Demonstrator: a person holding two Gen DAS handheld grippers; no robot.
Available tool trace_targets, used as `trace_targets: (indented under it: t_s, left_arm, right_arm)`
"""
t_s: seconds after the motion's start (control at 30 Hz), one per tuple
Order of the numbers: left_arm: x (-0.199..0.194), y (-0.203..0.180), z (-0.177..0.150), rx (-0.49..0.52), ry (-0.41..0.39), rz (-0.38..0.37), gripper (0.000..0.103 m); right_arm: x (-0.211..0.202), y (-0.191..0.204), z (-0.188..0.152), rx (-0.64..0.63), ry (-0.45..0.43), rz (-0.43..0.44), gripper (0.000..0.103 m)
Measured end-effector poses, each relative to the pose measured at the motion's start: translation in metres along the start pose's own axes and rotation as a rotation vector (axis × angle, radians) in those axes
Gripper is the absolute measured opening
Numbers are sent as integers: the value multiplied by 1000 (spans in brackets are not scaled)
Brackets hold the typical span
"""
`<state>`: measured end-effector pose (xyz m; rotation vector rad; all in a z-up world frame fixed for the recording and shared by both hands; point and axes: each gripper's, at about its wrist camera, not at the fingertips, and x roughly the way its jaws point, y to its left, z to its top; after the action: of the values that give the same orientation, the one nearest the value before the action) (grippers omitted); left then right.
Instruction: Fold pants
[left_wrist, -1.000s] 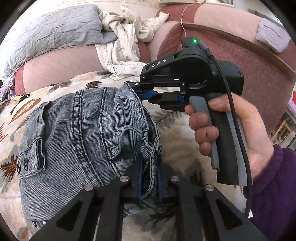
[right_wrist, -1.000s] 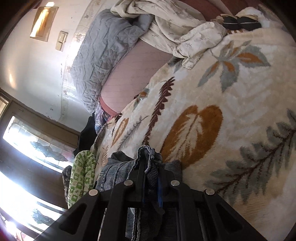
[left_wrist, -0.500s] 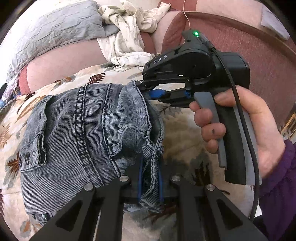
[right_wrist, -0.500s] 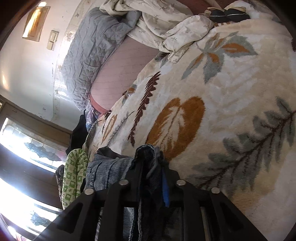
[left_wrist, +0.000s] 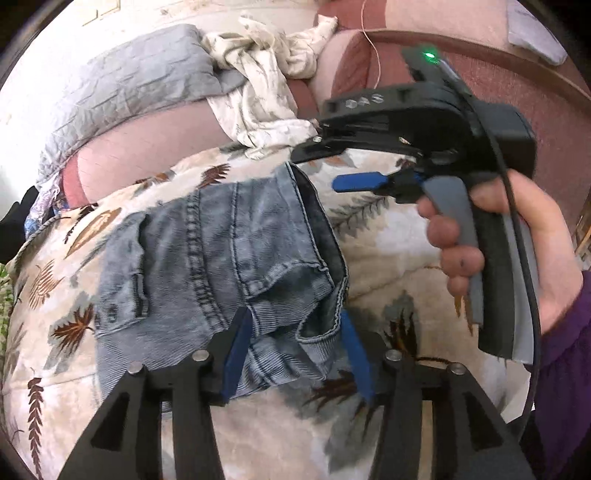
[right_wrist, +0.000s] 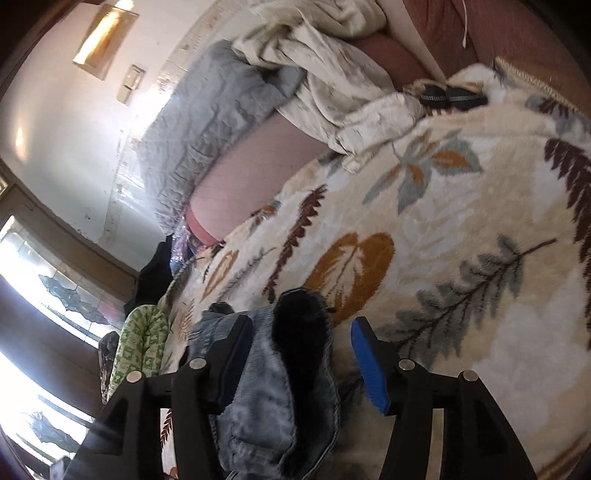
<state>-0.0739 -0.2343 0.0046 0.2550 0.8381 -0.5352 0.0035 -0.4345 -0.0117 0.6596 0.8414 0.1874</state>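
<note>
Both grippers' fingers (left_wrist: 236, 343) spread around jeans (left_wrist: 221, 258).

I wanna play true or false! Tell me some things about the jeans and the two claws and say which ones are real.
1. Both claws are open. True: the left claw and the right claw each have their blue pads spread apart, with the jeans loose between them.
2. The jeans are bright red. False: they are faded blue-grey denim.
3. The jeans lie on a leaf-patterned blanket. True.
4. The right claw has a red light on top. False: the light glows green.
5. A grey quilt is draped over the sofa back behind the jeans. True.
6. The hand holding the right claw wears a glove. False: it is bare, with a purple sleeve.
</note>
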Motion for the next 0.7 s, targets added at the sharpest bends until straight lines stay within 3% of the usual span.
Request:
trace_targets:
  t_s: [0.17, 0.47, 0.53, 0.63, 0.7]
  left_arm:
    - [-21, 11, -1, -25, -23, 24, 61]
    - [-53, 36, -4, -44, -59, 91, 64]
    - [-57, 52, -3, -55, -65, 114, 65]
    - [-60, 85, -4, -88, -70, 178, 81]
    - [-61, 111, -6, -118, -82, 216, 81]
  right_arm:
    - [-21, 13, -8, -11, -62, 25, 59]
    - [-33, 37, -28, -13, -98, 57, 63]
    - [-32, 46, -34, -35, -86, 53, 63]
    - [-30, 54, -42, -55, -71, 46, 63]
    - [-29, 59, -46, -67, -66, 39, 63]
